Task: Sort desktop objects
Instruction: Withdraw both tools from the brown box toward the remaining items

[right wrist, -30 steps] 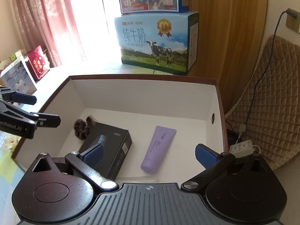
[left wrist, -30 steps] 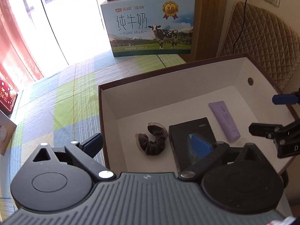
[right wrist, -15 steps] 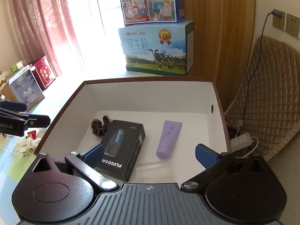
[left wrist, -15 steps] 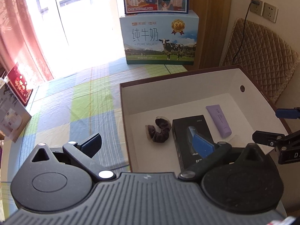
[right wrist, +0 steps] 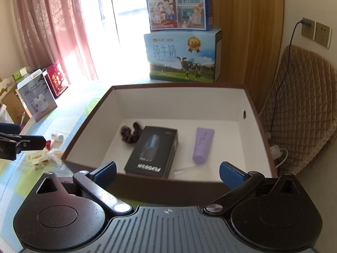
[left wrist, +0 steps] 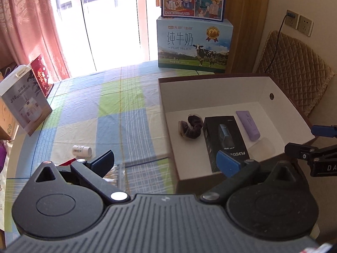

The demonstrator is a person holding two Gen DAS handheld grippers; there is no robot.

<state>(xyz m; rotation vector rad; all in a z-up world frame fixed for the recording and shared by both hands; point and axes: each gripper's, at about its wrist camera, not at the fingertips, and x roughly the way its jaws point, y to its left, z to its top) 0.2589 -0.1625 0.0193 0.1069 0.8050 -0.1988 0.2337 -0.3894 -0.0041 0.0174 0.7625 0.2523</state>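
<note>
Left wrist view: the left gripper (left wrist: 166, 160) hangs above the near left corner of the box (left wrist: 214, 79), jaws spread wide with nothing between them. One finger sits over the checked cloth (left wrist: 109, 113), the other over the box's near wall. Inside the box, on its white floor, lie a dark scrunchie (left wrist: 190, 127), a black carton (left wrist: 225, 141) just right of it, and a purple tube (left wrist: 248, 125) further right, apart from the carton. A small white bottle (left wrist: 81, 150) lies on its side on the cloth, left of the box. The right gripper's fingers (left wrist: 324, 131) reach in at the right edge, beside the box's right wall. Milk cartons (left wrist: 194, 44) stand behind the box.

Right wrist view: the right gripper (right wrist: 167, 169) is held before the box's (right wrist: 179, 86) near wall, jaws spread and empty. The scrunchie (right wrist: 131, 133), carton (right wrist: 152, 151) and tube (right wrist: 202, 144) lie inside in a row; scrunchie and carton touch. The left gripper (right wrist: 23, 141) shows at the left edge over the cloth, above a pale clip-like thing (right wrist: 36, 158) and clear wrapping; the bottle (right wrist: 57, 137) lies just beyond.
</note>
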